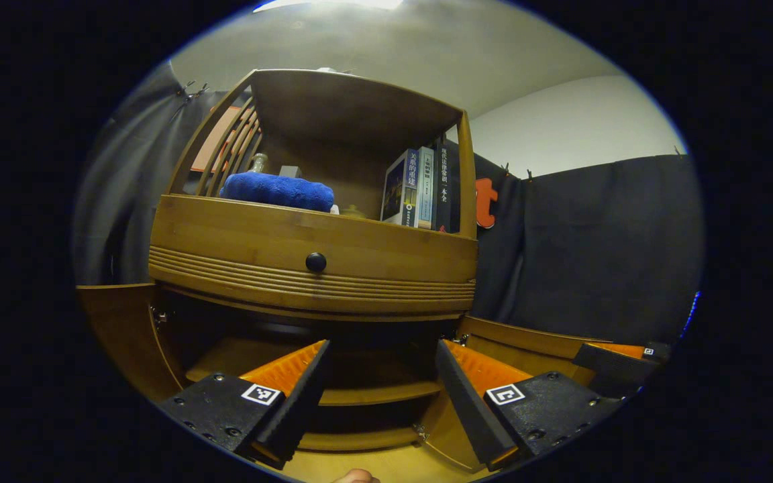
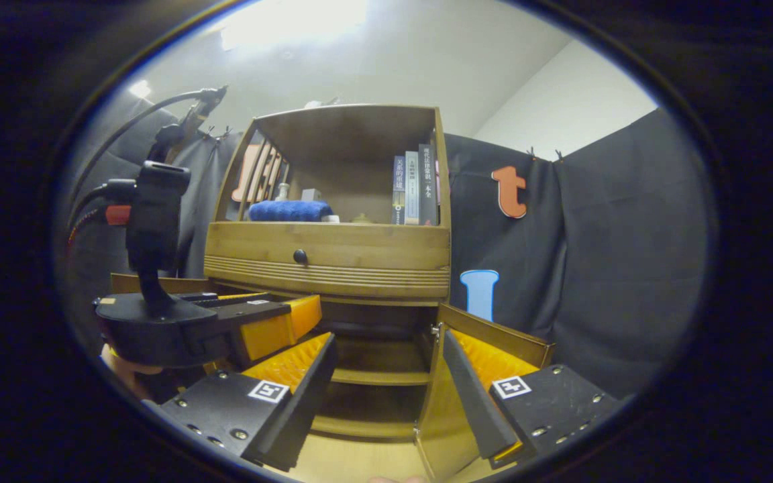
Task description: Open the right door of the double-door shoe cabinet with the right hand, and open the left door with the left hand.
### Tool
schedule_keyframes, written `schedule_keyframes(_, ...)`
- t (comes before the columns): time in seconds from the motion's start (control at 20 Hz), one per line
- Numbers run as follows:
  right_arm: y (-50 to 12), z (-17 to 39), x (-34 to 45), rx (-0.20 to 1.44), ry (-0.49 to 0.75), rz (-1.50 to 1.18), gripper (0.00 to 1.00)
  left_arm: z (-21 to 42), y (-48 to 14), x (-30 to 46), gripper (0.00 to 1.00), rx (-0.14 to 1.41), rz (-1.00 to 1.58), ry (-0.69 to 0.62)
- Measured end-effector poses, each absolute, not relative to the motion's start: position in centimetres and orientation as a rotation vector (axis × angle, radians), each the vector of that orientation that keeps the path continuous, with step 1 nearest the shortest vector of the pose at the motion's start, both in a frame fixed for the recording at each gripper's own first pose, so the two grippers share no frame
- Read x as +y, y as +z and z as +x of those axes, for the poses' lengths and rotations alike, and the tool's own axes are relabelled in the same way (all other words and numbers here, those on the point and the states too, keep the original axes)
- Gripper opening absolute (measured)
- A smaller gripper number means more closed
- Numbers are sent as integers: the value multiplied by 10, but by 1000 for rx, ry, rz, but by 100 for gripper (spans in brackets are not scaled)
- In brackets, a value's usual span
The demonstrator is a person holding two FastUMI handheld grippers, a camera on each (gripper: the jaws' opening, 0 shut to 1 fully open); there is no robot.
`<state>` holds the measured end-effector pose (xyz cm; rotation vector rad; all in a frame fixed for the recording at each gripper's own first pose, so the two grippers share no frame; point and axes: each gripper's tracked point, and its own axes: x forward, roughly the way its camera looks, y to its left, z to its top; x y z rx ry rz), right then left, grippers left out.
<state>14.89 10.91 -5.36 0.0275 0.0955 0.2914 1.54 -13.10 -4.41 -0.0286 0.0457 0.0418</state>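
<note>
The wooden shoe cabinet [image 1: 239, 235] stands straight ahead with both lower doors swung open. In the left gripper view, the left door [image 1: 115, 335] angles out at the left and the right door [image 1: 521, 335] at the right, showing bare inner shelves [image 1: 380, 392]. My left gripper [image 1: 381, 392] is open in front of the gap and holds nothing. The right gripper [image 1: 618, 362] pokes in beyond the right door's edge. In the right gripper view, my right gripper [image 2: 386, 386] is open, its right finger beside the open right door [image 2: 437, 409]. The left gripper [image 2: 158, 322], held by a hand, hovers before the left door [image 2: 135, 282].
Above the doors is a drawer with a black knob [image 1: 315, 261]. The open upper shelf holds a rolled blue towel [image 1: 278, 190] and several upright books [image 1: 420, 189]. Black cloth [image 1: 594, 248] hangs to the right. A pale wooden floor [image 2: 353, 459] lies below.
</note>
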Motion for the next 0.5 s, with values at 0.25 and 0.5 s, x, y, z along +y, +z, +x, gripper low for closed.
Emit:
schedule_keyframes(0.25,-52,149,103,70,275,12,96,22,-41,-136,95,28,-45,32)
schedule_keyframes(0.5,-55,151,97,83,254,53,96,29,-40,-141,95,6,-48,17)
